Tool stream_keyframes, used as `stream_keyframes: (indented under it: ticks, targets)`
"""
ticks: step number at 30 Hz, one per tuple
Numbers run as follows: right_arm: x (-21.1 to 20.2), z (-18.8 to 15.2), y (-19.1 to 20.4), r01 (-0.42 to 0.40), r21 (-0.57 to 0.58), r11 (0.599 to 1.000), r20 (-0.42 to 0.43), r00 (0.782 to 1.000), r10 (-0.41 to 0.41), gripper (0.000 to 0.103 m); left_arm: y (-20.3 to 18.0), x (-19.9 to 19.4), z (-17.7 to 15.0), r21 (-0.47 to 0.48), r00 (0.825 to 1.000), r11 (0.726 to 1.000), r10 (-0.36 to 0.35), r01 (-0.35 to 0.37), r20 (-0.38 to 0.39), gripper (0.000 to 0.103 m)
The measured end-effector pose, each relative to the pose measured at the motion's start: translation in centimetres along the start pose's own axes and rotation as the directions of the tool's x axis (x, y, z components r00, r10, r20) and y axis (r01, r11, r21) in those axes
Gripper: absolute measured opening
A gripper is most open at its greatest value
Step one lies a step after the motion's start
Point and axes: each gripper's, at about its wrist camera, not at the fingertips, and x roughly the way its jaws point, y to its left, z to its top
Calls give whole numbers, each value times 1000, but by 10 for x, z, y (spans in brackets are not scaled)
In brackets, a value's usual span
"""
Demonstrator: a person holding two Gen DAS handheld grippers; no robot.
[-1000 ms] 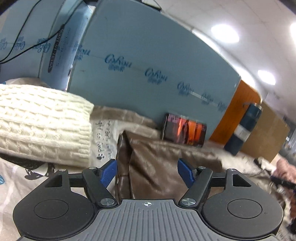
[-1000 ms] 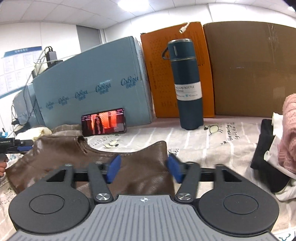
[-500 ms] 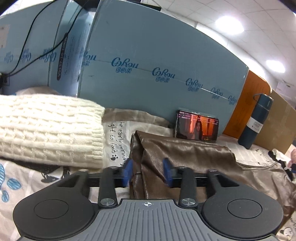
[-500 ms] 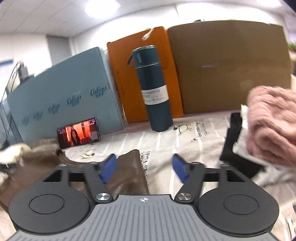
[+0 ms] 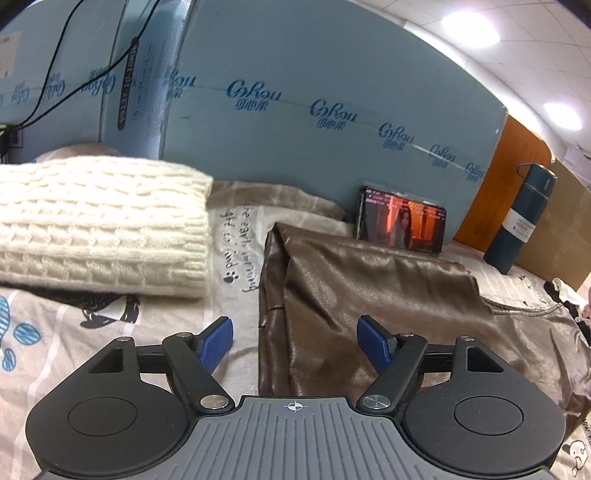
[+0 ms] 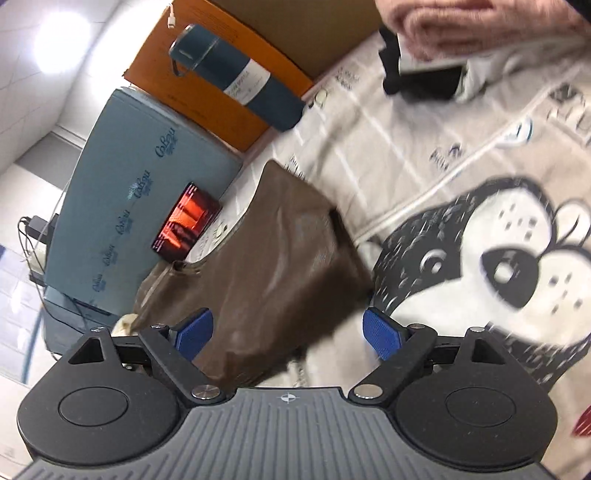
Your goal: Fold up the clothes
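A shiny brown garment (image 5: 369, 295) lies folded on the printed bedsheet (image 5: 110, 332); it also shows in the right wrist view (image 6: 273, 266). My left gripper (image 5: 295, 343) is open, its blue pads astride the garment's left folded edge, just above it. My right gripper (image 6: 288, 332) is open and rolled to the side over the garment's near corner, holding nothing.
A folded cream knit sweater (image 5: 103, 229) lies at the left. A phone (image 5: 400, 225) leans on the blue foam board (image 5: 332, 129). A dark teal bottle (image 5: 521, 225) stands by an orange board. A pink knit and dark clothes (image 6: 461, 33) lie at the right.
My left gripper has opened wide after being nearly shut on the garment's edge. My right gripper has opened further, rolled sideways and swung over the bedsheet.
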Motion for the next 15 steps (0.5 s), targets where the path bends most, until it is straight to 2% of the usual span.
stream_keyframes:
  ticks: [5, 8, 12, 14, 15]
  targets:
    - [22, -4, -2, 8, 49, 999, 4, 1000, -8, 88, 3, 5, -1, -15, 1000, 1000, -11, 10, -24, 75]
    - [31, -5, -1, -25, 75, 997, 74, 997, 19, 91, 4, 6, -2, -18, 1000, 1000, -15, 15, -26, 76]
    - [47, -2, 5, -18, 84, 996, 165, 986, 4, 91, 1, 7, -3, -2, 1000, 1000, -14, 14, -26, 79]
    - [52, -1, 11, 5, 75, 997, 186, 982, -18, 78, -2, 8, -3, 14, 1000, 1000, -10, 10, -29, 81]
    - [54, -1, 13, 15, 74, 997, 197, 980, -29, 53, -2, 8, -3, 15, 1000, 1000, -11, 12, -29, 81]
